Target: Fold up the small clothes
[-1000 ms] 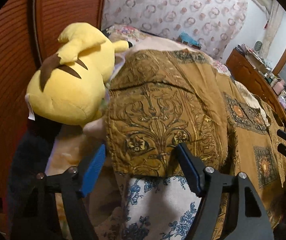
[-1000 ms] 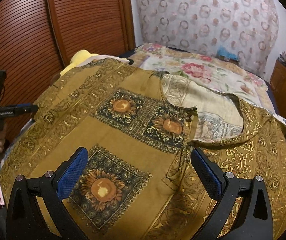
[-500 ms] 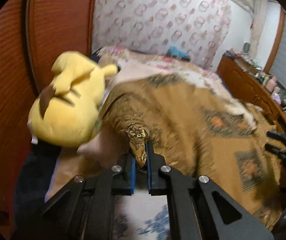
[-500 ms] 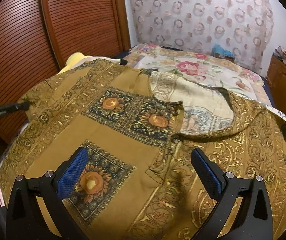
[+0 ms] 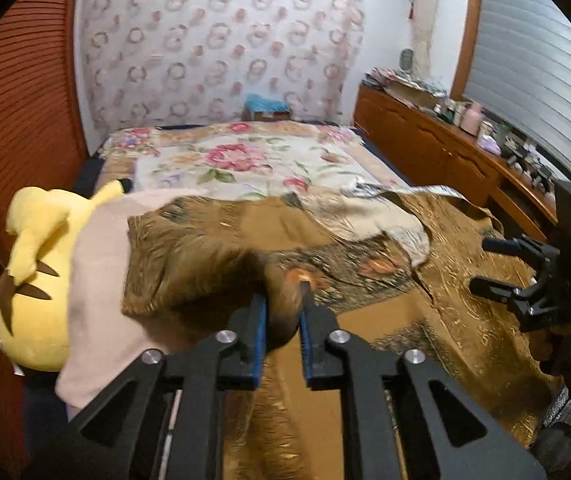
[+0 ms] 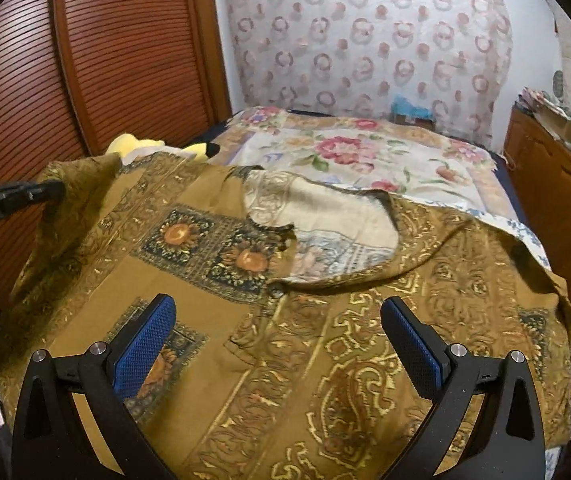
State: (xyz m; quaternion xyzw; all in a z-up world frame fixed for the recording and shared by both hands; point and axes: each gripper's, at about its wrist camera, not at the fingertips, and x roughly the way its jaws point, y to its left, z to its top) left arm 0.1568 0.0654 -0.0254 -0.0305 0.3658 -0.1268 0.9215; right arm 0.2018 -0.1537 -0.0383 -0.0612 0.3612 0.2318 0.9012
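Observation:
A brown-gold shirt with sunflower squares lies spread on the bed, collar away from me. My left gripper has a bunch of the shirt's left edge between its blue pads and holds it raised above the bed; its jaws are opening slightly, with the fabric still filling the gap. In the right wrist view the left gripper shows at the far left with the lifted cloth draped from it. My right gripper hovers open over the shirt's front near the button placket, holding nothing. It also shows in the left wrist view as the right gripper.
A yellow plush toy lies at the bed's left edge beside a pale pink cloth. The floral bedcover stretches beyond the shirt. A slatted wooden wardrobe door stands left, and a cluttered wooden cabinet right.
My left gripper went from open to shut on the shirt's left edge, then rose and swung rightward with it. The right gripper shifted slightly and stayed open.

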